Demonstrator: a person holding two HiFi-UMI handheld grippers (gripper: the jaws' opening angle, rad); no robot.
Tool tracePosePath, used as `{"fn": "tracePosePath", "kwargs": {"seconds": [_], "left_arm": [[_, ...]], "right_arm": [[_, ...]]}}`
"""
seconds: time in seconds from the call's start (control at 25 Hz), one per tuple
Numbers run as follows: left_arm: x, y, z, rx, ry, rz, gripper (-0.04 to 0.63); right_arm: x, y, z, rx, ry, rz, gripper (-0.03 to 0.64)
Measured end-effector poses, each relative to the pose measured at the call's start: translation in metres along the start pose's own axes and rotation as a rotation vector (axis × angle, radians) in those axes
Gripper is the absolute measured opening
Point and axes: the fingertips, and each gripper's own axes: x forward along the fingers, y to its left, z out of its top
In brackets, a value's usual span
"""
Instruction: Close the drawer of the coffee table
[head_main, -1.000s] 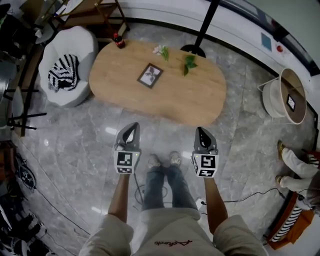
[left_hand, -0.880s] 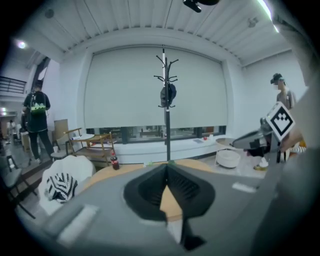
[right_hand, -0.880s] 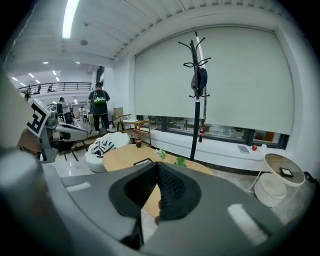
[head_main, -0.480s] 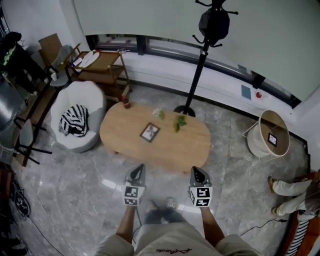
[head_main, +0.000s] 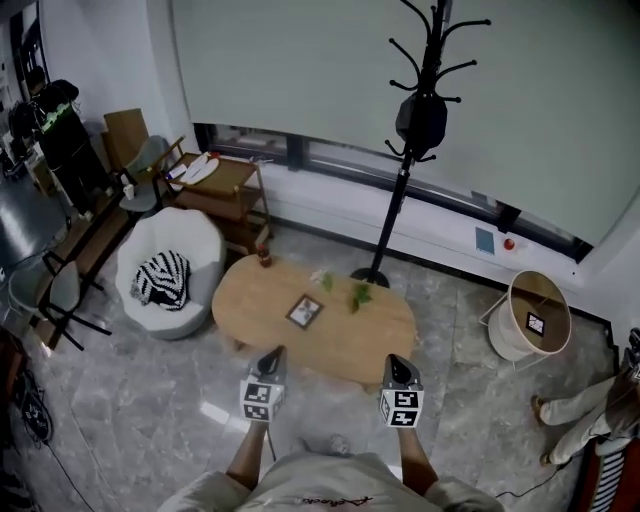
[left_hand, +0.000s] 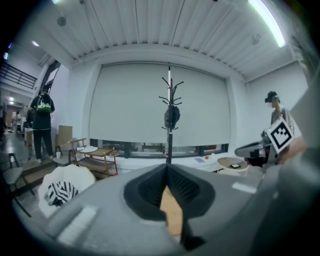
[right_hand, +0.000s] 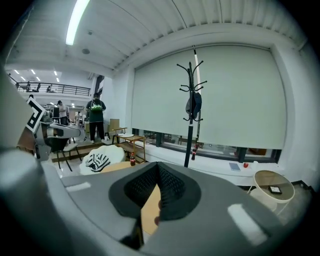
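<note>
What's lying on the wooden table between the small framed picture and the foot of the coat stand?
A green leafy sprig and a pale flower sprig lie there, shown in the head view.

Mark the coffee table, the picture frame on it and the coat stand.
coffee table (head_main: 350, 337): head view, bare wooden top
picture frame (head_main: 305, 311): head view, its centre
coat stand (head_main: 394, 210): head view, middle of its pole

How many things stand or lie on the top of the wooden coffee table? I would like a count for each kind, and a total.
Bottle: 1
Picture frame: 1
Plant sprigs: 2
Total: 4
</note>
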Motion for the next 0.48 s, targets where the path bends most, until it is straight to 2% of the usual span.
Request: {"fn": "tracePosePath", "kwargs": {"seconds": [0.48], "left_arm": [[-0.024,0.026,0.040,0.062,-0.061,0.056,0.002]], "right_arm": [[-0.006,0.009,0.040,0.003,-0.083,-0.005,0.005]]}}
